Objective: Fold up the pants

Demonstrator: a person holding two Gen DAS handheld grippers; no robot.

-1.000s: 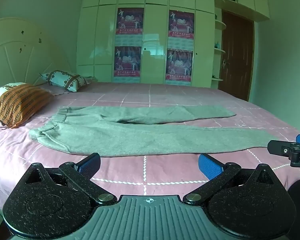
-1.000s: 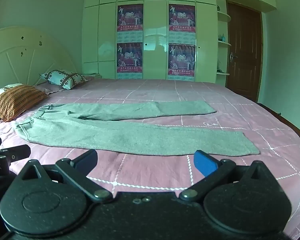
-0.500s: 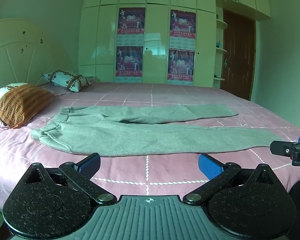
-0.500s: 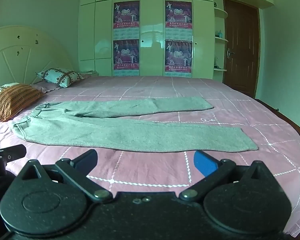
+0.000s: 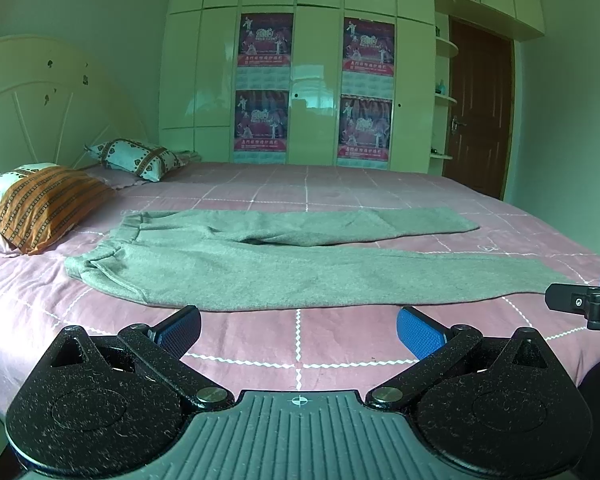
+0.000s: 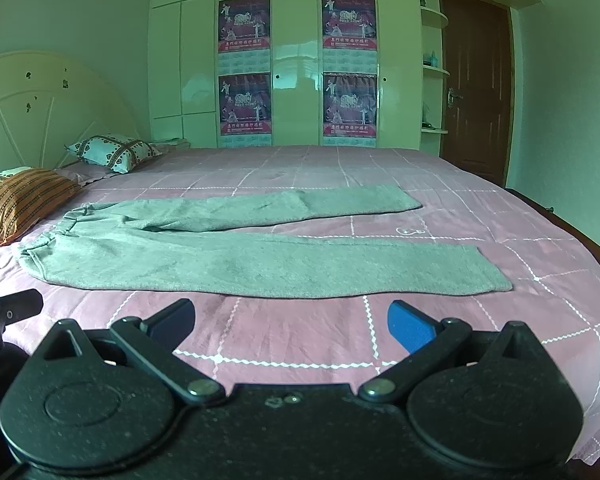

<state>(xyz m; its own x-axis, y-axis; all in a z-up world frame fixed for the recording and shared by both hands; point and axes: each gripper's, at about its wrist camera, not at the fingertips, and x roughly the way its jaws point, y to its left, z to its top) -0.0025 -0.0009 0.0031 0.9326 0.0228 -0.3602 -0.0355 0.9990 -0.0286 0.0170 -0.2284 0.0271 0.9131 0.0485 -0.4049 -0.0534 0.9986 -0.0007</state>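
While the grey fleece pants [image 5: 284,268] lie unfolded at twelve o'clock on the pink checked bedsheet [image 5: 340,336], left gripper [image 5: 298,328] and right gripper [image 6: 290,320] hover wide-jawed, empty; every fold remains.

I saw a bed [image 5: 340,192] in pink checked sheets, cream headboard [image 5: 40,100] left, glossy wardrobe [image 5: 320,80] with posters [image 5: 264,40] behind, dark door [image 5: 480,112] right; soft daylight.

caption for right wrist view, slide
Open right gripper faces grey pants spread flat on a pink bed.
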